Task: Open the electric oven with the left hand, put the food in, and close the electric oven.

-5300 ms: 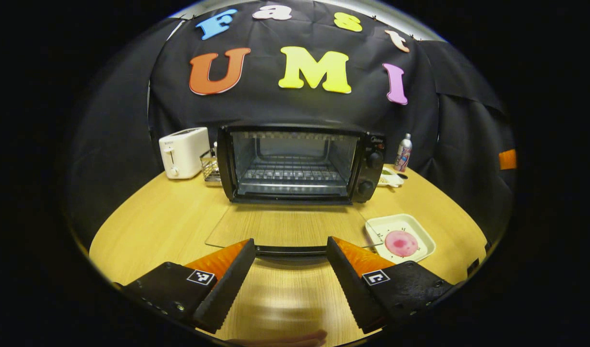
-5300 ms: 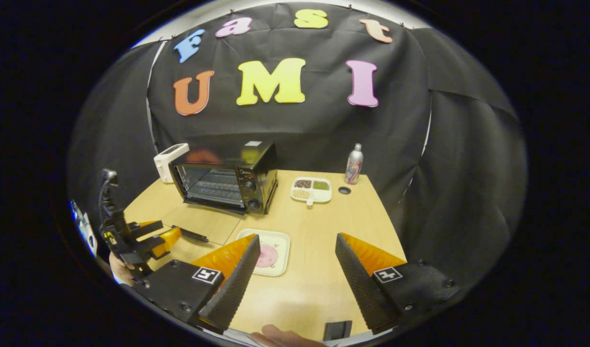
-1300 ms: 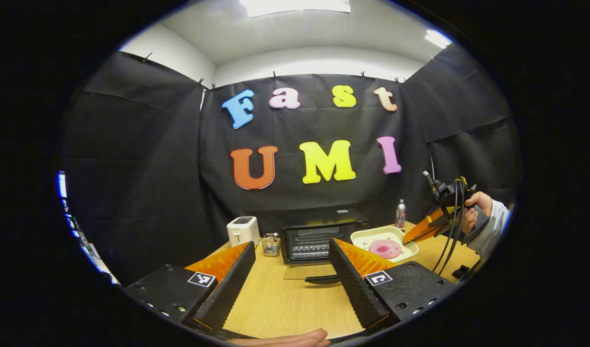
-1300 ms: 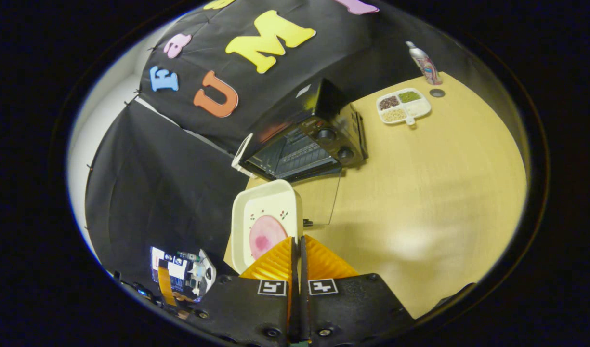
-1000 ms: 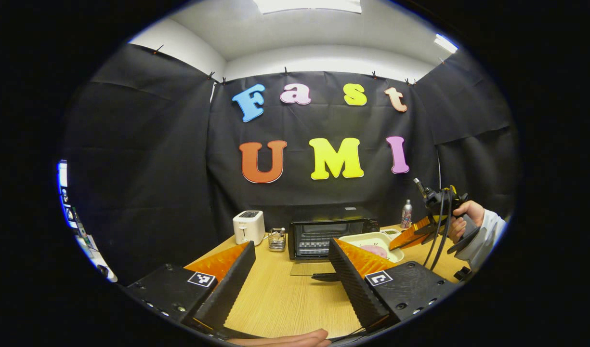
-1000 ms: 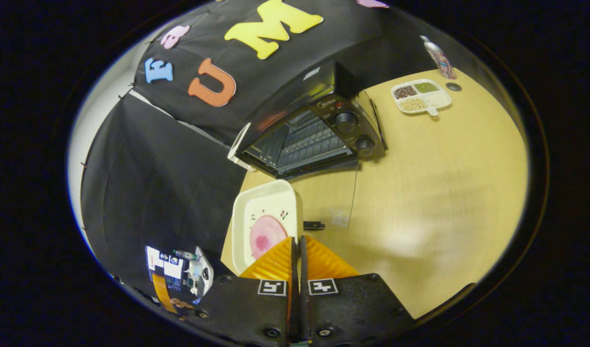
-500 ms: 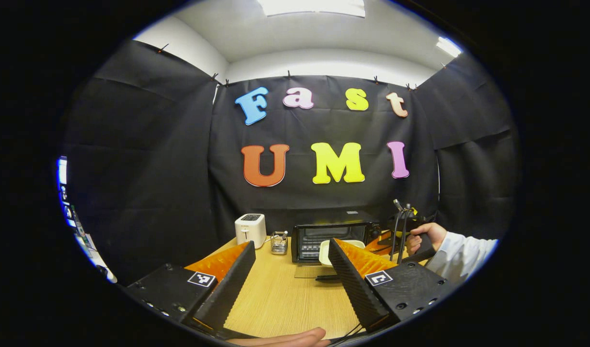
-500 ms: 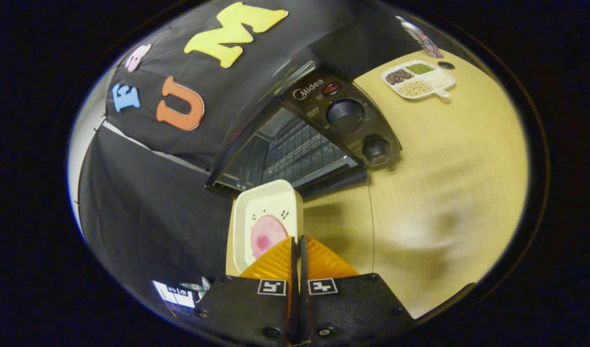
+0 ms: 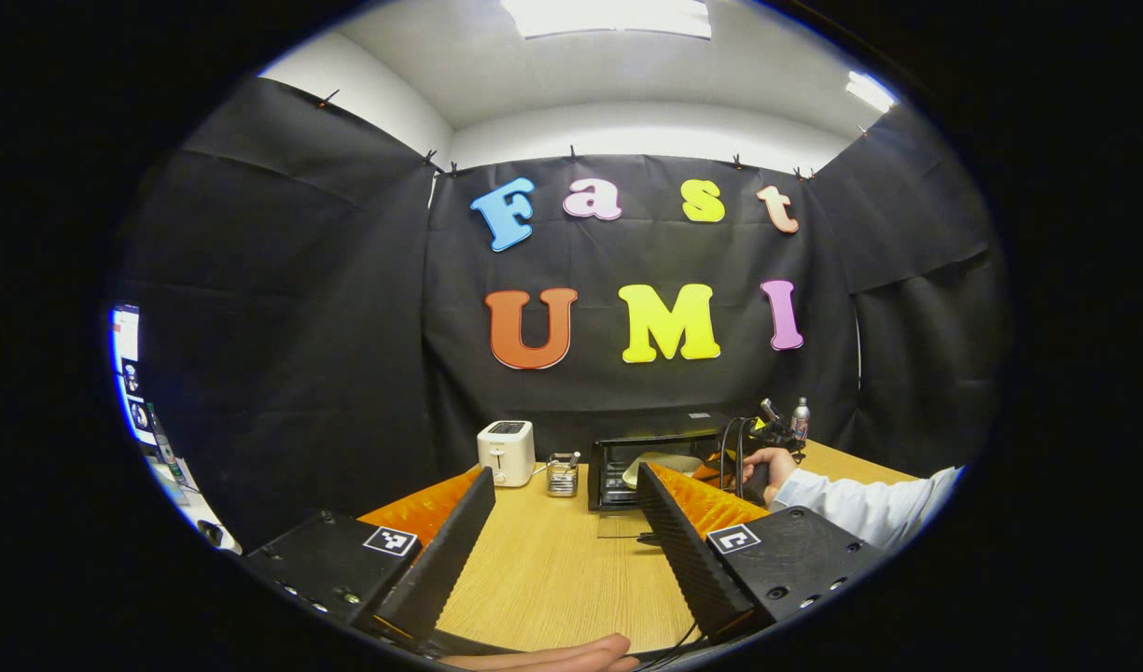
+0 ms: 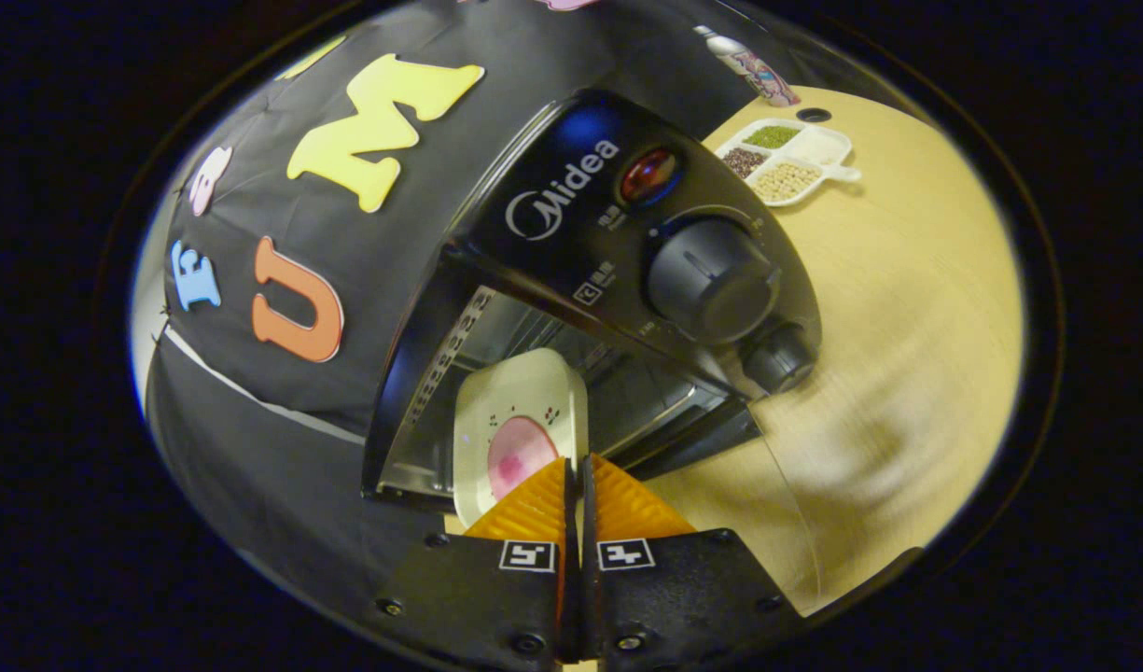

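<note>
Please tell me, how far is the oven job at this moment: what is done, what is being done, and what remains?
Done: the oven stands open, its glass door folded down. In hand: the right gripper, shut on the rim of the plate with the pink food, carries it into the oven mouth. Left: set it on the rack, let go, then the open left gripper closes the door.

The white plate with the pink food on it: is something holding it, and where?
Yes. The right hand-held gripper is shut on the plate, pinching its near rim. The left hand-held gripper is open and holds nothing.
</note>
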A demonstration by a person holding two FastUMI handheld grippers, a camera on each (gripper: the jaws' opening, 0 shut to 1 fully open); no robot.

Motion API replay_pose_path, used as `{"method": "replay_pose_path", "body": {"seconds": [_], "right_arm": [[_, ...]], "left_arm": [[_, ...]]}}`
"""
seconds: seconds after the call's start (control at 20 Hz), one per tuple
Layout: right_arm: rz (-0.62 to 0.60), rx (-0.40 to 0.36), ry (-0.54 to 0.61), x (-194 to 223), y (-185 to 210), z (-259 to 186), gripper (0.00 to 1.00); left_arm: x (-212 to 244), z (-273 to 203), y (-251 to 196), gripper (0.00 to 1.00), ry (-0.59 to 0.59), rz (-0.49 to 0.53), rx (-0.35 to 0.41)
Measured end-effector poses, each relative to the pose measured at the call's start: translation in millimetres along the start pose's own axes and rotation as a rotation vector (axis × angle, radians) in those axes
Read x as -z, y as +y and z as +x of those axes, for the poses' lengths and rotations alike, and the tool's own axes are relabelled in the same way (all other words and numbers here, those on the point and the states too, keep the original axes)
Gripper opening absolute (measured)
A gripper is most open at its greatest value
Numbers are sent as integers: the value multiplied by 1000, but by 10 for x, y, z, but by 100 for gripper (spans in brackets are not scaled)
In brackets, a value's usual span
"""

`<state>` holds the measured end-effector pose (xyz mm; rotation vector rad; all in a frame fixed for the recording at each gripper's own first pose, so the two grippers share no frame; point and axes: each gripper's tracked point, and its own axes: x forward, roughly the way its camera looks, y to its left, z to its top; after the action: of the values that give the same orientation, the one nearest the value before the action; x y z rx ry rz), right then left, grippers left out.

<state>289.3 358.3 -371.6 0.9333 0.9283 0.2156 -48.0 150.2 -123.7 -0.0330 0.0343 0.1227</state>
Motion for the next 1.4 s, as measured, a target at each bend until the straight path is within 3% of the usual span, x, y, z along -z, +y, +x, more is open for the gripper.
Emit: {"method": "replay_pose_path", "body": {"seconds": [0.3,0.35,0.45,0.55,0.65,0.95,1.15,1.2,1.35,1.4], "right_arm": [[24,9,-98,-156,166,497,0],[20,-4,-108,-184,190,554,4],[16,-5,-190,-322,176,624,0],[1,11,-224,-344,128,626,5],[-13,15,-233,-350,96,641,1],[10,-21,-258,-259,81,672,7],[23,-43,-274,-167,109,731,5],[22,-42,-281,-186,90,727,9],[-36,-24,-329,-214,66,636,11],[-68,-16,-347,-225,55,596,3]], "left_arm": [[103,84,219,97,22,-10,-48],[118,92,243,97,27,-9,-57],[203,151,266,97,43,-5,-66],[291,184,275,97,65,1,-69],[348,210,295,97,76,12,-79],[484,262,383,97,108,11,-92],[570,285,403,97,135,10,-106],[591,283,394,97,141,13,-104],[633,289,378,97,155,23,-102],[629,299,377,97,158,23,-104]]}}
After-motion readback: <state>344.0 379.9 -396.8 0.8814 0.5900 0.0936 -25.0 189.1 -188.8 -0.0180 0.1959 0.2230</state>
